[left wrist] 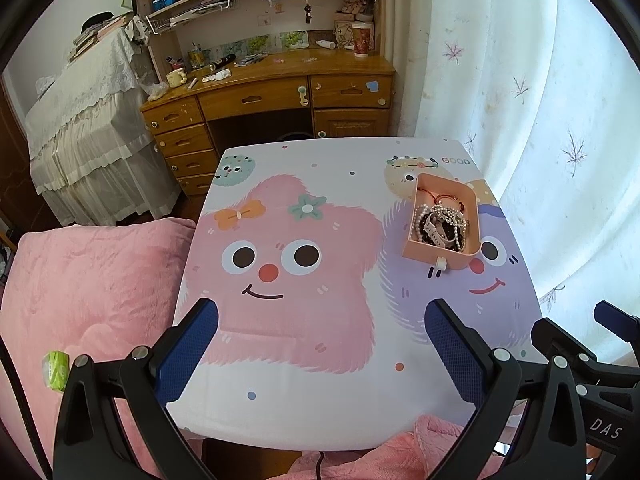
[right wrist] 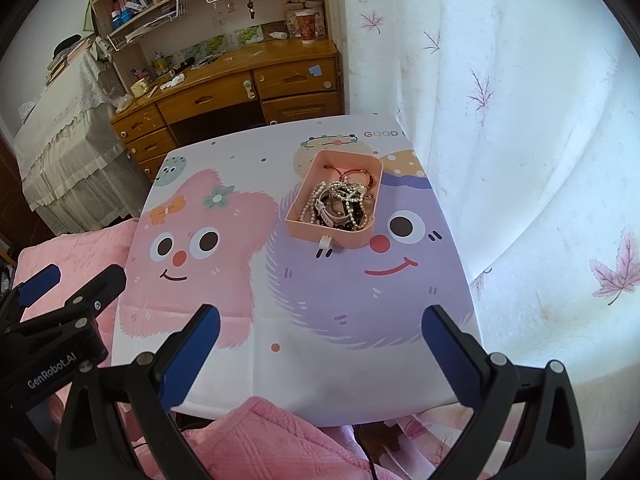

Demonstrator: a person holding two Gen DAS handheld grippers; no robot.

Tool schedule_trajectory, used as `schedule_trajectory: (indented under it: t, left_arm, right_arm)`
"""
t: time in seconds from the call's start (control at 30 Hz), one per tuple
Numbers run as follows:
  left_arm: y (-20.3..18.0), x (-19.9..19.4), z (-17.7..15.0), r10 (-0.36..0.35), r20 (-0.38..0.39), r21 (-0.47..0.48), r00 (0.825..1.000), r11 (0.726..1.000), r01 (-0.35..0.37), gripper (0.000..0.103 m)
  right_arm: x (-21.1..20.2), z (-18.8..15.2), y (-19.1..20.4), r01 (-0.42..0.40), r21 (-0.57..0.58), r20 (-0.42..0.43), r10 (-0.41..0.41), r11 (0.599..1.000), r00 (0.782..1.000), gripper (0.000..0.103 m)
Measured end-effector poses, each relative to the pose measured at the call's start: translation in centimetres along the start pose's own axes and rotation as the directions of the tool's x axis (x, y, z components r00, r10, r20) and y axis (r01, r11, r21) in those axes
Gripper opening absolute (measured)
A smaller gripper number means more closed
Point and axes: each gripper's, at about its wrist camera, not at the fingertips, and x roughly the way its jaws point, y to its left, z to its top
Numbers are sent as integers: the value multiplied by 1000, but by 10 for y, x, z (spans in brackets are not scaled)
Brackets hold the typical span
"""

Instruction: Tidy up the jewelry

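Note:
A peach-pink open box stands on the right half of a small table covered with a cartoon cloth. Inside it lies a tangle of jewelry: pearl strands, dark beads, a white watch strap and a red cord bracelet. A small white tab sticks out from the box's near wall. My left gripper hovers open over the table's near edge, nothing between its fingers. My right gripper is open too, also near the front edge, well short of the box.
A wooden desk with drawers and shelves stands behind the table. A white flowered curtain hangs close on the right. Pink bedding lies left of and in front of the table. A lace-covered piece of furniture is far left.

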Motion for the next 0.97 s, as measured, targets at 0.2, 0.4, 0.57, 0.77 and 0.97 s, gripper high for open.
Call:
schedule_trajectory:
  t: [0.2,0.4,0.57,0.77,0.97]
  left_arm:
    - [-3,-1,3,-4,-4,8,1000,1000,4,102]
    - [-7,2,8,-10,-10,19,1000,1000,10,102]
    - [-8,5,8,-14,-18,21,1000,1000,15,102]
    - [-9,6,7,-14,-21,22,1000,1000,14,102]
    - [-9,6,7,-12,-21,22,1000,1000,13,102]
  right_arm:
    - [3,2,-3,4,7,-8,-4,1000,1000,101]
    - [4,1,-5,9,11,-18,-9,1000,1000,101]
    - [7,1,-8,13,21,-31,-12,1000,999,101]
    - [10,2,-9,14,25,-43,-13,1000,999,101]
    - [14,2,-8,12,20,-56,-11,1000,998,101]
